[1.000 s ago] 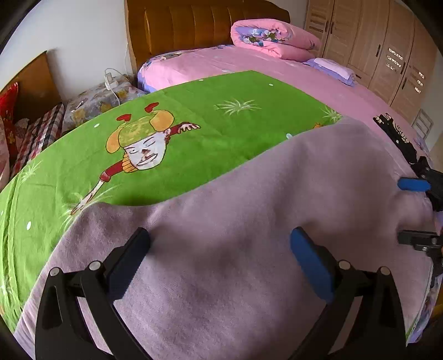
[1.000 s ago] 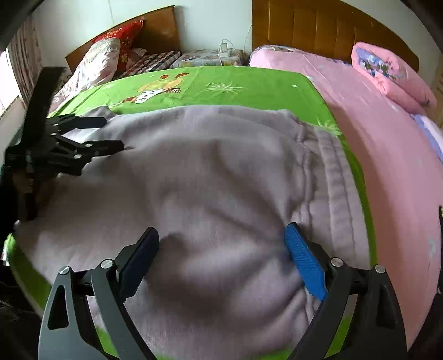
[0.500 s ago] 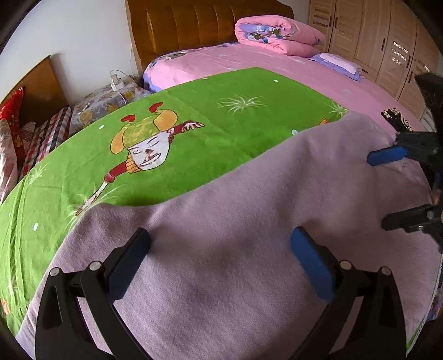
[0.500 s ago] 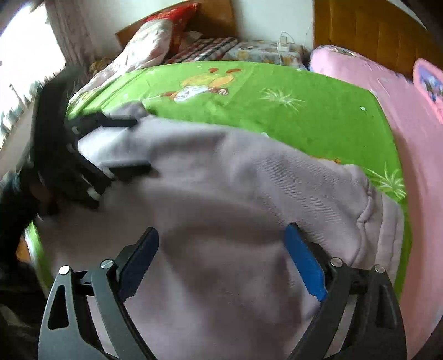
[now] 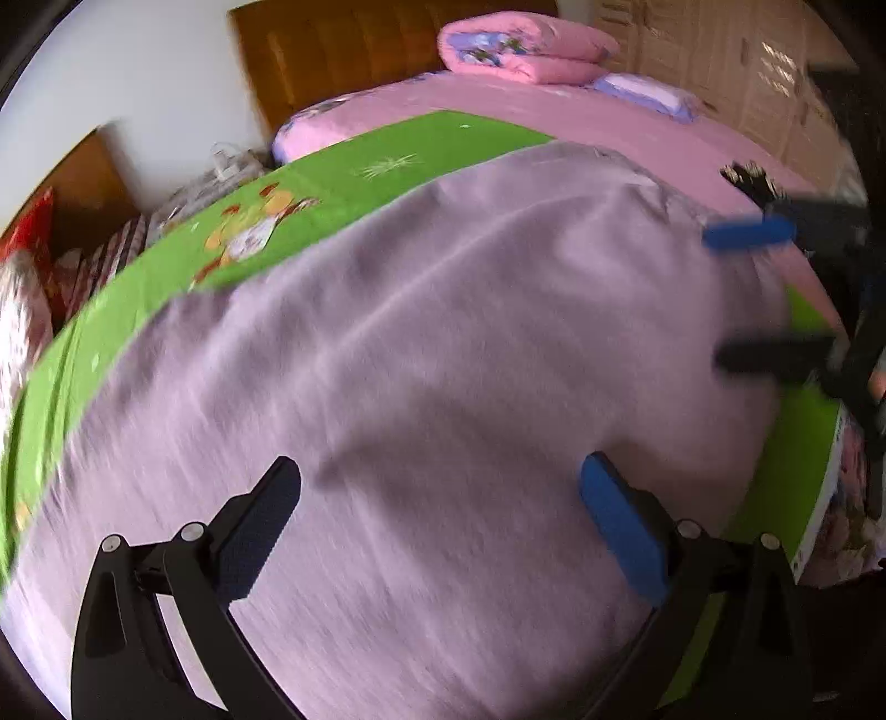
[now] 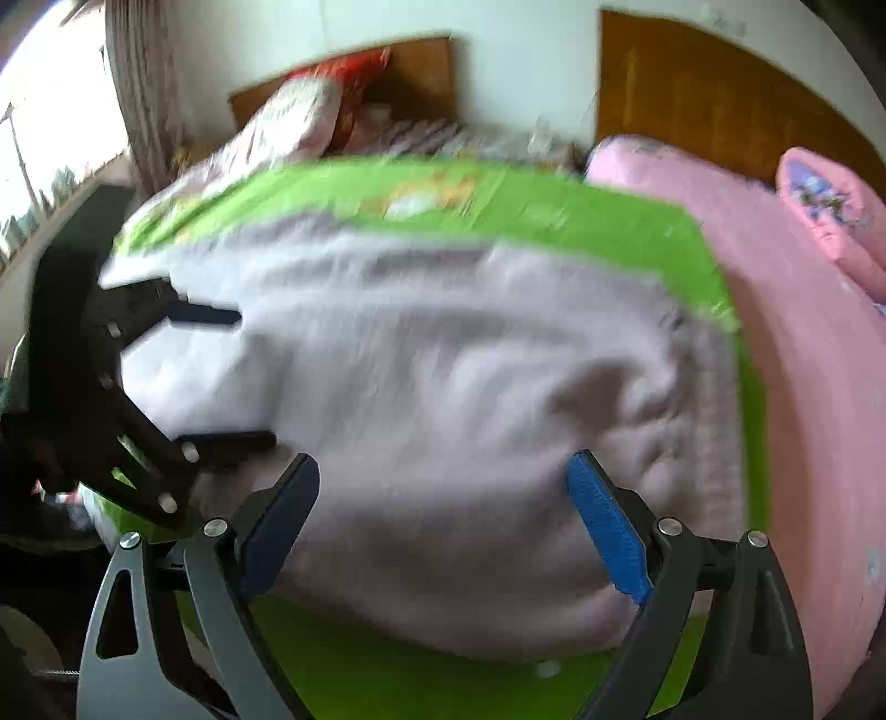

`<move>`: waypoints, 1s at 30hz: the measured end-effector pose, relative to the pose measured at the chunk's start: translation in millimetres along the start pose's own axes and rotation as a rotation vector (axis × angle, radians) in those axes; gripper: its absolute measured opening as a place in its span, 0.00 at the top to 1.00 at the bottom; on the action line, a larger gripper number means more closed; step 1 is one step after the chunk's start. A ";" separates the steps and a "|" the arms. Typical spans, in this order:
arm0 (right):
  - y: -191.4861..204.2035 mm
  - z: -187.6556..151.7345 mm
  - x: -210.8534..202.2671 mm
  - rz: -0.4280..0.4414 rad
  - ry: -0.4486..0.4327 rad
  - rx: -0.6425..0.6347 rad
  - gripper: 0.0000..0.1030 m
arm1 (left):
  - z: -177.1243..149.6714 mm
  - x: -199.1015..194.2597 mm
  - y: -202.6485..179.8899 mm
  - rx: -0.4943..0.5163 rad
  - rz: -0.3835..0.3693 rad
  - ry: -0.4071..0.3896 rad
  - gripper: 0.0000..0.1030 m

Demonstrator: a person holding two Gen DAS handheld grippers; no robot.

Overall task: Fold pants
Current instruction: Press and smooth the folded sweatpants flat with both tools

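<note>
Pale lilac pants (image 5: 443, 343) lie spread on a green cartoon blanket (image 5: 343, 183) on the bed; they also fill the right wrist view (image 6: 443, 360). My left gripper (image 5: 440, 515) is open and empty, hovering just above the cloth. My right gripper (image 6: 443, 509) is open and empty over the pants' near edge. The right gripper also shows at the right of the left wrist view (image 5: 758, 293), over the waist end. The left gripper shows at the left of the right wrist view (image 6: 232, 376). Both views are motion-blurred.
A pink sheet (image 5: 637, 133) covers the bed beyond the blanket, with a folded pink quilt (image 5: 526, 47) by the wooden headboard (image 5: 360, 50). Pillows (image 6: 310, 116) lie at the other bed. Wardrobes (image 5: 775, 83) stand at right. The green blanket's edge (image 6: 443, 675) lies below the right gripper.
Both grippers have moved fast over the pants, blurring the views. The left camera has swung so the pants fill more of its view. Both grippers stay open.
</note>
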State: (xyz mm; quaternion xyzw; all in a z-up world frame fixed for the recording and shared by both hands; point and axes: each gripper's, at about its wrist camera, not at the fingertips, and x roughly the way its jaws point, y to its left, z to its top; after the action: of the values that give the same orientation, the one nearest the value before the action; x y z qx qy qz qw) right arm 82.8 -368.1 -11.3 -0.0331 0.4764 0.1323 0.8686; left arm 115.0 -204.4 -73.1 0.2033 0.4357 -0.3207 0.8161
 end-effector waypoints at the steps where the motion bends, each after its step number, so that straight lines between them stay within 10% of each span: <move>1: 4.4 -4.7 7.4 -0.012 0.051 -0.042 0.14 | -2.8 0.1 4.0 -0.032 -0.028 0.005 0.02; 30: 15.9 -18.4 10.2 0.031 0.109 -0.087 0.13 | -16.1 -2.4 4.9 -0.086 -0.053 -0.011 0.02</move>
State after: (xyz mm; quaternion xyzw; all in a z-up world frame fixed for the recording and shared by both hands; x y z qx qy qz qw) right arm 68.8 -354.2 -28.7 -0.0705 0.5172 0.1644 0.8370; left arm 108.1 -190.3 -79.5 0.1545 0.4500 -0.3242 0.8176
